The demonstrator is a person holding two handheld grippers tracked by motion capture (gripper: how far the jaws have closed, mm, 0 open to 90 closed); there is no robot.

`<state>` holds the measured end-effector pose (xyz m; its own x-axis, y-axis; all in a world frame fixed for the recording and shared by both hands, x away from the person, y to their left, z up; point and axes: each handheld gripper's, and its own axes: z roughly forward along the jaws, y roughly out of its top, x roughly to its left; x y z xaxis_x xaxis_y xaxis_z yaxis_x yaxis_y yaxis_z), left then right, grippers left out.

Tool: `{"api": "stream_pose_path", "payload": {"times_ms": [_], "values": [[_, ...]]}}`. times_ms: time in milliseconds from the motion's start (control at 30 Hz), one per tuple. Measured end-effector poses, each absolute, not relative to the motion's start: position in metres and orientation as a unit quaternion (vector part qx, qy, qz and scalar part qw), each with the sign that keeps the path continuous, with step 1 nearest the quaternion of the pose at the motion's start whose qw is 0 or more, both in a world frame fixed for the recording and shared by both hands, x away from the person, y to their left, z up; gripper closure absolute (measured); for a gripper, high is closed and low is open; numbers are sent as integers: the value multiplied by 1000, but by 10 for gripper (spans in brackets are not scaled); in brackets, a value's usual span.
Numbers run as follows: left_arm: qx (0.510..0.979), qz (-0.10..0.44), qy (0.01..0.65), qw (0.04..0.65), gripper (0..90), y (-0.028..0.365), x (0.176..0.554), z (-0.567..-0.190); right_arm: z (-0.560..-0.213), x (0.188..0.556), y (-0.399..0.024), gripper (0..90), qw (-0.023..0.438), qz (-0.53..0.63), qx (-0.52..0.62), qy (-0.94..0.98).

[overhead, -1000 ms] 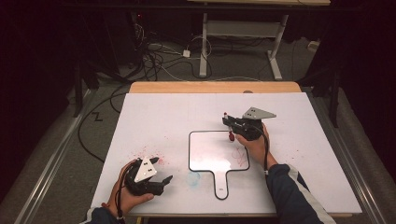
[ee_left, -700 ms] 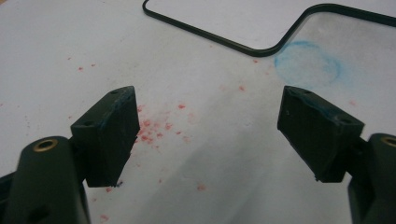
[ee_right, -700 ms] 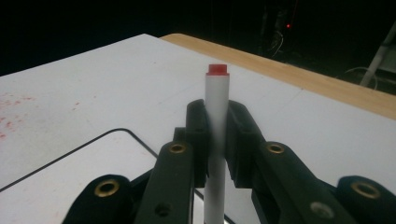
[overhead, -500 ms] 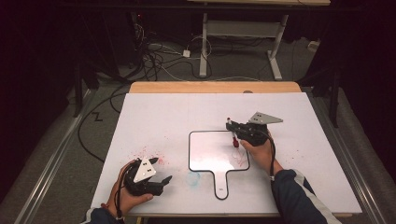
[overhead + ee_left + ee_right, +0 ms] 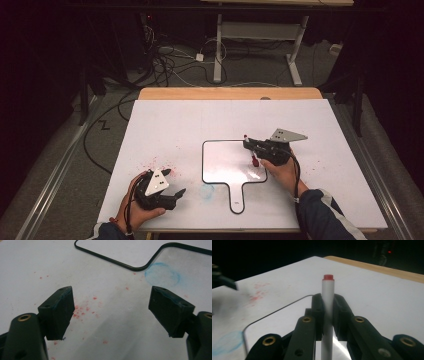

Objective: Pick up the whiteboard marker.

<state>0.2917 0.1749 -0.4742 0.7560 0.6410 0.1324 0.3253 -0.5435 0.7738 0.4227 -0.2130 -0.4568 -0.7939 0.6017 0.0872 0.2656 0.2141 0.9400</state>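
A small whiteboard [image 5: 222,162] with a black rim and a handle lies flat on the white table cover. My right gripper [image 5: 250,145] hovers over the board's right edge, shut on a white marker [image 5: 248,140] that stands roughly upright. In the right gripper view the marker [image 5: 327,297] has a red end on top and sits pinched between the jaws of the right gripper [image 5: 327,312]. My left gripper [image 5: 174,183] rests at the near left of the table, open with nothing between its jaws. In its own view the left gripper [image 5: 111,312] stands over red specks.
Red specks [image 5: 157,164] and a blue smudge [image 5: 206,190] stain the cover near the board's left corner. The blue smudge [image 5: 162,273] lies just outside the board's rim [image 5: 112,262]. The wooden table edge [image 5: 230,93] runs along the far side, with cables on the floor beyond.
My right gripper has moved a little to the right and nearer with the marker still held. The left gripper has stayed where it was.
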Motion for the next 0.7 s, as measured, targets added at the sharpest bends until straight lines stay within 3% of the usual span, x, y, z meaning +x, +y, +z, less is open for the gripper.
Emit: {"api": "stream_pose_path", "payload": {"times_ms": [167, 533, 700], "values": [[857, 205, 280, 381, 199, 174, 292, -475, -457, 432, -216, 814, 158, 560, 311, 752], [855, 209, 281, 382, 200, 175, 289, -473, -459, 393, -223, 814, 119, 556, 281, 773], [858, 208, 278, 380, 199, 172, 290, -474, -458, 395, -225, 814, 129, 556, 279, 772]]}}
